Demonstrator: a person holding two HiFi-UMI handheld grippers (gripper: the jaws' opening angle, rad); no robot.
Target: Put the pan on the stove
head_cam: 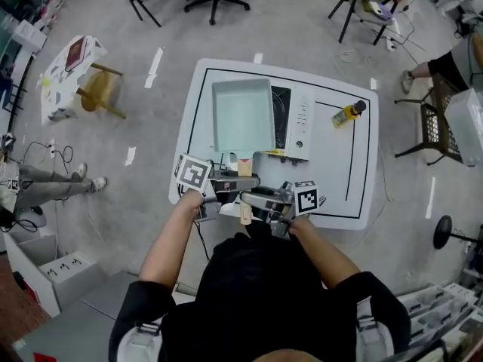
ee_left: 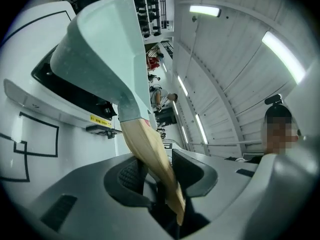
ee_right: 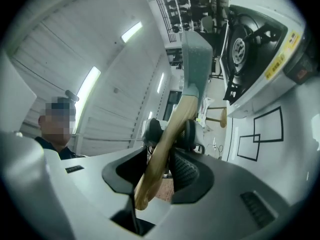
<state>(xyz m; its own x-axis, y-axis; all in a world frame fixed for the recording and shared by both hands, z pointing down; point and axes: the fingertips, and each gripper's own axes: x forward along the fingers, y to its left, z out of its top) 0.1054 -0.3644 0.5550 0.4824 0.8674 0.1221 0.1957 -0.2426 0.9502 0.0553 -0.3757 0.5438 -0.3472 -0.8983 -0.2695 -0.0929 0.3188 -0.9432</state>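
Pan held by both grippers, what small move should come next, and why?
Probably lower the pan straight down, kept level, onto the stove. The left gripper and right gripper both clamp its wooden handle, and the gripper views show a gap between its underside and the burner grate, so it seems to hover above the stove.

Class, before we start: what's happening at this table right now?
A person works two handheld grippers. The left gripper and the right gripper both clamp the wooden handle of a pale green rectangular pan. The pan is over the white portable stove on the white table, seemingly just above the burner rather than resting on it. A yellow bottle lies beside the stove.
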